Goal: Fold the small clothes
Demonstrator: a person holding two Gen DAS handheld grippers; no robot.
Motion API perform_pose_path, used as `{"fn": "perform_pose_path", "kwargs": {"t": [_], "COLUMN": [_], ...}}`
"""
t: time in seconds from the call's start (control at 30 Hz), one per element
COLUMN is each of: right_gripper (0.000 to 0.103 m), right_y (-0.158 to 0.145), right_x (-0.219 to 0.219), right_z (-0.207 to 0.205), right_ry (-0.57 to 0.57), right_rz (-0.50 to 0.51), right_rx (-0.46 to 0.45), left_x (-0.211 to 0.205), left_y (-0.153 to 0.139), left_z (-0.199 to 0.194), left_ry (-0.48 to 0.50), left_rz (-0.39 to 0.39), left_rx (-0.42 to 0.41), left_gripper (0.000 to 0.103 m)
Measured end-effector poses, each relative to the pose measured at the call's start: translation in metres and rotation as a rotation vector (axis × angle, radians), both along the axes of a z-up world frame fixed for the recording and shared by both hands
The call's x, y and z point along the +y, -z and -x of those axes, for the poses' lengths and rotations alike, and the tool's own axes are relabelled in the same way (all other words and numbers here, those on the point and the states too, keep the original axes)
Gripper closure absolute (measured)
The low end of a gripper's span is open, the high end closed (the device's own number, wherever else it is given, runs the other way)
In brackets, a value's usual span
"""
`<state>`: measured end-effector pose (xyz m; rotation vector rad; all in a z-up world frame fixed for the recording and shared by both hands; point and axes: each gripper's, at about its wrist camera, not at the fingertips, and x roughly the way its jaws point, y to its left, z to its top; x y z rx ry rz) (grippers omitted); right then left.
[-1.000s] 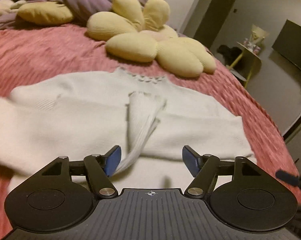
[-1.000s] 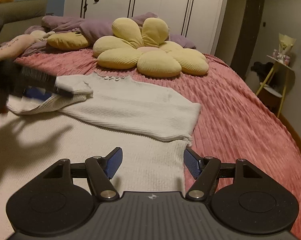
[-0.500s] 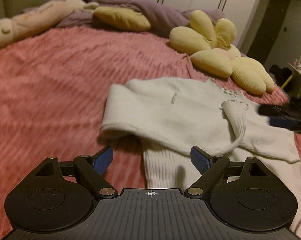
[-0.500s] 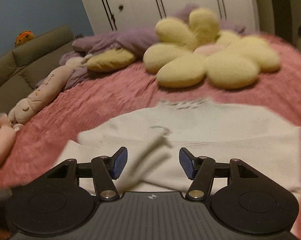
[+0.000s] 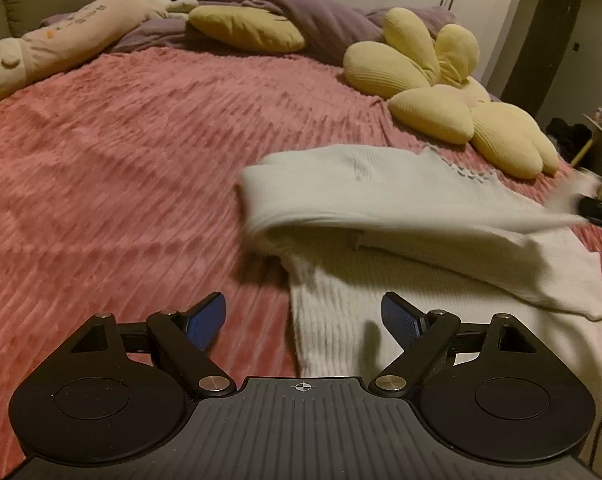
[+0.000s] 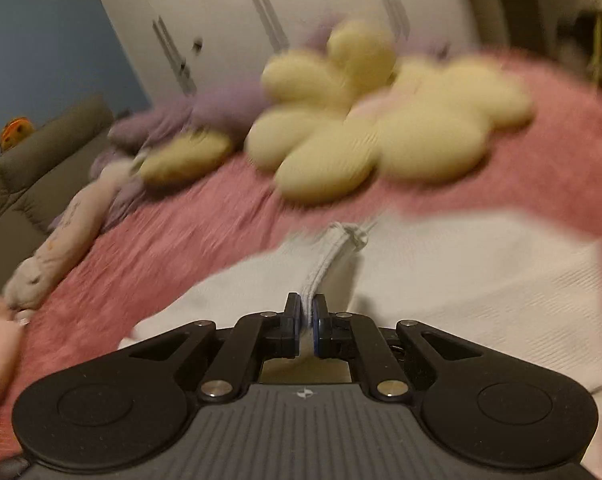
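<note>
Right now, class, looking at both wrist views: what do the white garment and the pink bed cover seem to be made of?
White garment: seemingly a soft knit, perhaps cotton or wool blend; fine vertical ribs show, and it drapes limply. Matte.
Pink bed cover: probably plush fleece or chenille; fuzzy raised ridges run across it. Exact fibres cannot be told.

Cream ribbed sweater [image 5: 401, 208] ahead of left claw [image 5: 303, 320]; pink ridged bedspread [image 5: 121, 168]; yellow flower cushion [image 5: 441, 92] beyond; purple blanket [image 5: 301, 12]; blue claw pads [image 5: 205, 320].

Left gripper [image 5: 303, 316] jaws wide, over white sweater [image 5: 381, 200] hem edge on pink bedspread [image 5: 121, 160]
</note>
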<state>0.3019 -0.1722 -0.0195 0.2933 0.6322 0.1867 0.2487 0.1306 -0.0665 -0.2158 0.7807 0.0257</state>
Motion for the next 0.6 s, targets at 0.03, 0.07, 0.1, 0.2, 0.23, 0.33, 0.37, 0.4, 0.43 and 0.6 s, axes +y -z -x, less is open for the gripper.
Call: {"fn": "perform_pose_path", "kwargs": {"t": [0.03,0.07,0.1,0.2,0.23,0.33,0.37,0.4,0.43,0.6], "right_gripper": [0.098,0.098,0.098,0.097,0.097,0.095,0.094,0.093,0.093,0.092], "right_y": [-0.002,-0.001,0.004,0.029,0.037,0.052,0.054,0.055,0.056,0.059], "right_x": [-0.012,-0.024,-0.038,-0.07,-0.078,-0.098,-0.103,-0.107,-0.111,-0.115], "right_z": [0.008,0.015,0.019,0.023,0.024,0.028,0.029,0.029,0.029,0.018], "right_ry": [0.027,0.044,0.06,0.097,0.103,0.119,0.126,0.131,0.136,0.147], "right_rz": [0.031,0.048,0.06,0.035,0.014,-0.089,-0.129,-0.162,-0.189,-0.246], "right_rx": [-0.033,-0.053,-0.048,0.052,0.085,0.144,0.147,0.146,0.146,0.159], "left_x": [-0.003,-0.006,-0.009,-0.019,-0.022,-0.027,-0.028,-0.028,-0.028,-0.031], "left_y": [0.0,0.0,0.0,0.001,0.003,0.005,0.006,0.006,0.007,0.009], "left_z": [-0.003,-0.006,-0.009,-0.016,-0.018,-0.021,-0.022,-0.023,-0.023,-0.025], "left_ry": [-0.003,-0.004,0.0,0.013,0.017,0.028,0.027,0.025,0.024,0.025], "left_rz": [-0.004,-0.007,-0.006,-0.018,-0.027,-0.042,-0.048,-0.05,-0.049,-0.064], "left_rx": [0.0,0.003,0.004,0.01,0.017,0.031,0.037,0.041,0.043,0.052], "left_gripper": [0.014,0.014,0.014,0.014,0.014,0.014,0.014,0.014,0.014,0.013]}}
